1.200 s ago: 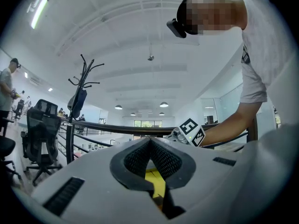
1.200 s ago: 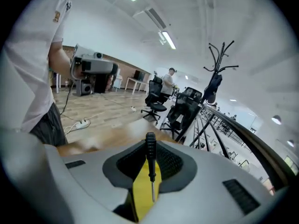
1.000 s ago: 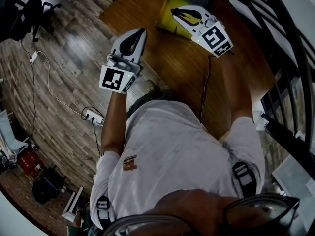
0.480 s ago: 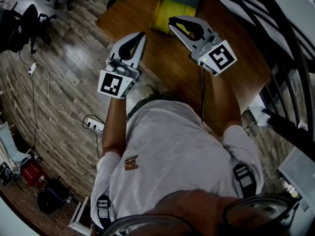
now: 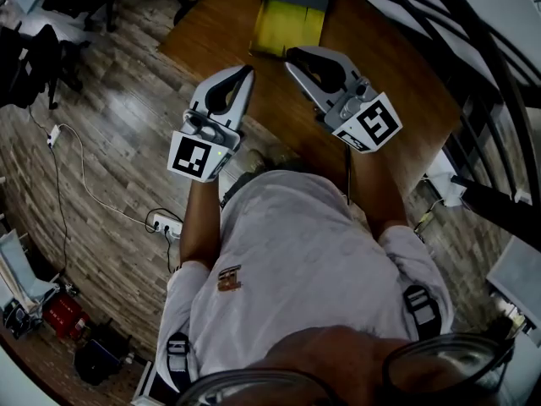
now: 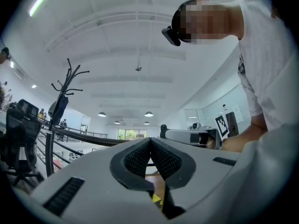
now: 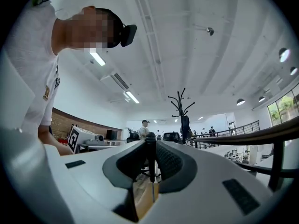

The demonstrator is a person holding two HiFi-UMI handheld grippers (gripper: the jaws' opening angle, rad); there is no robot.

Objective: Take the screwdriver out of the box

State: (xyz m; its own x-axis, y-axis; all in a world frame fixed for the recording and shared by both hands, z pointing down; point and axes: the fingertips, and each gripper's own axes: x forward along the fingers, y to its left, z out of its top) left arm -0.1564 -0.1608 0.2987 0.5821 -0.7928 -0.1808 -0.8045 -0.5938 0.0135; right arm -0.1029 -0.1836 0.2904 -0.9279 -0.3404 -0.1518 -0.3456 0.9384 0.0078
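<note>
In the right gripper view a thin screwdriver [image 7: 150, 158], dark handle above and slim shaft below, stands upright between the pads of my right gripper [image 7: 150, 146], which is shut on it. The head view shows that gripper [image 5: 293, 55] lifted over the wooden table [image 5: 397, 74], just short of the yellow box [image 5: 287, 25] with its dark grey lid part; the screwdriver is hard to make out there. My left gripper [image 5: 247, 71] hangs beside it at the table's left edge. Its tips [image 6: 150, 141] meet with nothing between them.
A dark railing [image 5: 499, 100] runs along the table's right side. On the wooden floor at the left lie a power strip [image 5: 162, 223] with cables, and chairs stand at the far left. A coat stand [image 7: 181, 107] rises in the room beyond.
Both grippers have risen and drawn back from the yellow box toward the person. The right gripper, which was over the box, has rolled and now sits short of it.
</note>
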